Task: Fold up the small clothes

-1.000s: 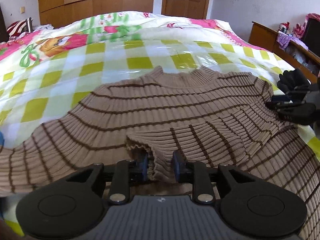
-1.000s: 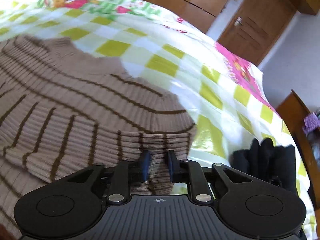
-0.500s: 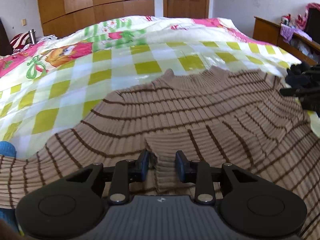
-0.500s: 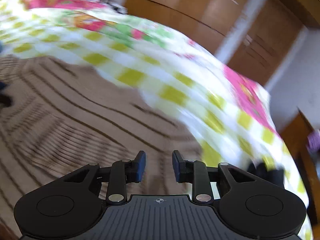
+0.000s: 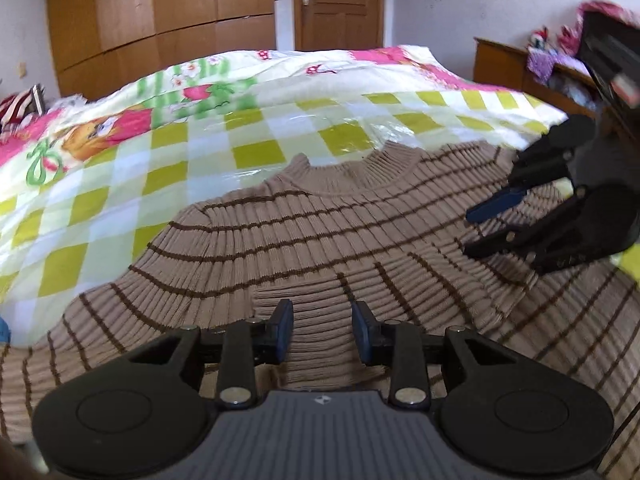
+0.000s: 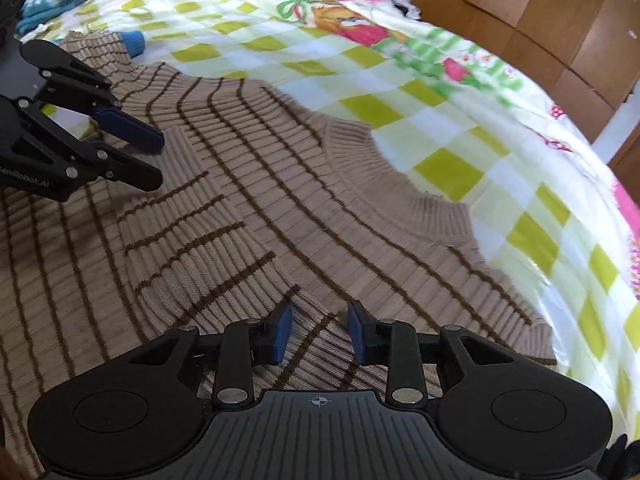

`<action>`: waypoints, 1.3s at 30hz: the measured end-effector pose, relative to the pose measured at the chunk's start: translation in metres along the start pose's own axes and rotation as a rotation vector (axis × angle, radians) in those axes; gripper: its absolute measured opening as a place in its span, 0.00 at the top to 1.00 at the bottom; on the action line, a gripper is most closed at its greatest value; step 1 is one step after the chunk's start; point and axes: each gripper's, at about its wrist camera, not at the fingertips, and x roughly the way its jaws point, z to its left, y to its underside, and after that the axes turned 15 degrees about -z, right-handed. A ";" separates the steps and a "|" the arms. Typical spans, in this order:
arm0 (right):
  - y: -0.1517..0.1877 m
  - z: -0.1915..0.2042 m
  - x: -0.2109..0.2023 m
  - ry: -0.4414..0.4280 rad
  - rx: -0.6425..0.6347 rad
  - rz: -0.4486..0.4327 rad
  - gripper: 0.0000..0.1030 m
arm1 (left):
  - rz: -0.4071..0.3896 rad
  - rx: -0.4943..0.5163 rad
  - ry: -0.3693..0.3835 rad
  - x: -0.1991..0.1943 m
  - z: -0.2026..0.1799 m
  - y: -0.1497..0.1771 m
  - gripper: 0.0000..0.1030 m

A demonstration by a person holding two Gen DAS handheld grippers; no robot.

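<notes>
Both claws apart above a striped sweater spread flat on the bed.

Left gripper (image 5: 322, 330): jaws parted, nothing clamped; the blue pads (image 5: 283, 331) stand clear on either side of the folded-in sleeve cuff (image 5: 320, 320), which lies between and below them. Whether the pads brush the knit, cannot tell. Right gripper (image 6: 319, 334): jaws likewise parted and empty, hovering over the sweater (image 6: 280, 200) near its shoulder fold; no fabric pinched. In the left wrist view the right gripper shows at 3 o'clock, over the sweater's right side. In the right wrist view the left gripper sits at 9 o'clock, over the cuff. The collar (image 5: 352, 172) lies at 12 o'clock from the left gripper. The sweater rests on a green-checked bedspread (image 5: 168, 152); a blue garment (image 6: 48, 0) lies at 10 o'clock in the right wrist view.
</notes>
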 end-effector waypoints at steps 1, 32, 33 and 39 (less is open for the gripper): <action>-0.001 -0.002 0.000 -0.012 0.002 0.003 0.71 | -0.004 0.022 0.002 0.001 0.000 -0.001 0.55; -0.004 -0.026 0.012 0.187 0.227 -0.054 0.90 | 0.025 0.158 -0.035 0.041 0.030 -0.022 0.73; -0.004 -0.027 0.010 0.187 0.235 -0.060 0.86 | 0.016 0.158 -0.040 0.037 0.032 -0.023 0.73; -0.003 -0.027 -0.042 0.245 0.285 -0.173 0.86 | -0.034 0.148 0.013 0.010 0.024 -0.027 0.73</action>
